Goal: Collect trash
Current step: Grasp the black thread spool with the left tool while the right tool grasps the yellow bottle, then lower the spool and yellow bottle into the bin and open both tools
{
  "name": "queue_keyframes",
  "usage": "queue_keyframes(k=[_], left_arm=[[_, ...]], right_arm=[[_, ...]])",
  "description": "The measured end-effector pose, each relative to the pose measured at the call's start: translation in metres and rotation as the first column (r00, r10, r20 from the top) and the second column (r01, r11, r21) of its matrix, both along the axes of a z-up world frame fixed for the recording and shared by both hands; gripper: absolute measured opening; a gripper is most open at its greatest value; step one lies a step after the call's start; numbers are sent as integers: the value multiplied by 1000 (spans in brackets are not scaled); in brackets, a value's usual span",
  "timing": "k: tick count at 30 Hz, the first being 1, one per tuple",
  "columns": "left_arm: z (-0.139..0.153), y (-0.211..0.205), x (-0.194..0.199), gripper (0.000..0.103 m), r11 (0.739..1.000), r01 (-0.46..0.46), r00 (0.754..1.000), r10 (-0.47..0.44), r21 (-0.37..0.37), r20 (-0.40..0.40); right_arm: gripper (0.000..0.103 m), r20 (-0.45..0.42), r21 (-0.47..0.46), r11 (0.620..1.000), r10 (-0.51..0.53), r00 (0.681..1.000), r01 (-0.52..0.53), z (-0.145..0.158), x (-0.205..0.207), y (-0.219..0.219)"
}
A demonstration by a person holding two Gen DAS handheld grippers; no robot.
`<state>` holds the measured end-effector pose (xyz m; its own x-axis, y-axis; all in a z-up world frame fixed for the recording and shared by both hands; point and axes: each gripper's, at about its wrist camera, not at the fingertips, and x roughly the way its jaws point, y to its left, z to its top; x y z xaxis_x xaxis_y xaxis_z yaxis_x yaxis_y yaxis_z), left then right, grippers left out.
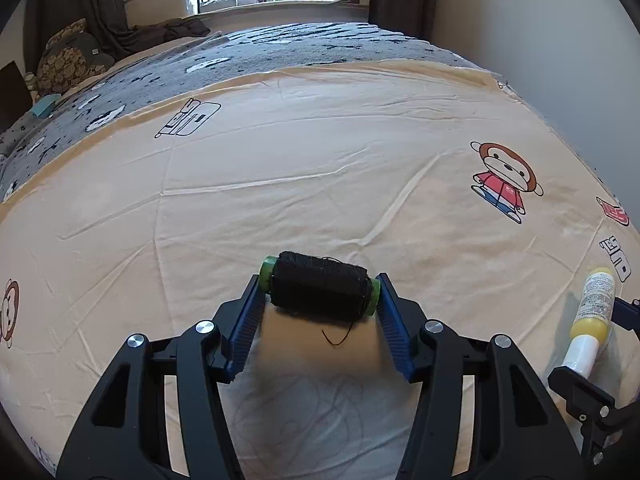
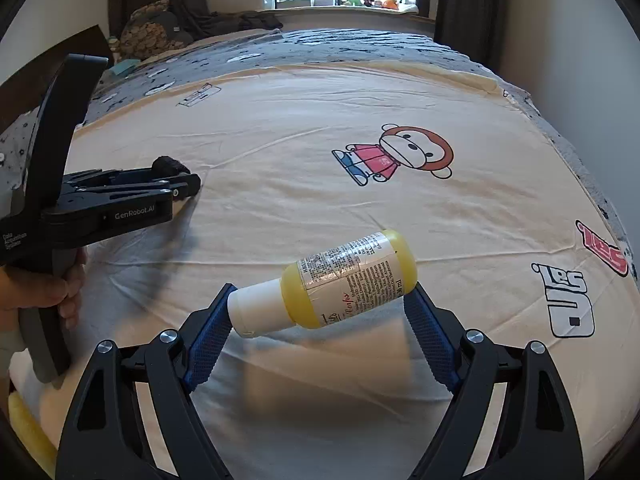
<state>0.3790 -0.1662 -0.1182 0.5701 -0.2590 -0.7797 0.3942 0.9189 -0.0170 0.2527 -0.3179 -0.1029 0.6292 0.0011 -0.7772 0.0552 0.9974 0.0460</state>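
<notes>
Left gripper [image 1: 320, 290] clamps black thread spool [image 1: 320, 292] endwise, 1 blue pad on each green flange, so the round body cannot roll out; loose thread end dangles below; right gripper [image 2: 322, 294] pinches yellow bottle [image 2: 340, 280] lengthwise, cap against 1 pad, base against the other, hence jaws stand wide; both items appear lifted just above the cream bedsheet [image 1: 320, 160]; judged step: carry both to a bin, none visible.

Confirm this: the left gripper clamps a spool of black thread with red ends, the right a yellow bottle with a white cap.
Wrong on one point: the spool of black thread has green ends, as the left wrist view shows. The left gripper clamps it; the right gripper holds the yellow bottle with a white cap.
</notes>
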Motion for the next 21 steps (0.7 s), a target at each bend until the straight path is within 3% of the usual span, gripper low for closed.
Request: queue_keyframes(k=[6, 15, 21], left_arm=[[17, 23, -48, 53, 999, 15, 999, -16, 35, 41], [54, 69, -147, 53, 999, 34, 995, -32, -24, 93], [58, 90, -220, 53, 995, 81, 991, -74, -59, 113]], right_arm=[[84, 20, -2, 999, 37, 999, -37, 8, -20, 16], [84, 85, -21, 995, 95, 992, -93, 36, -81, 43], [84, 132, -35, 990, 140, 981, -136, 50, -138, 59]])
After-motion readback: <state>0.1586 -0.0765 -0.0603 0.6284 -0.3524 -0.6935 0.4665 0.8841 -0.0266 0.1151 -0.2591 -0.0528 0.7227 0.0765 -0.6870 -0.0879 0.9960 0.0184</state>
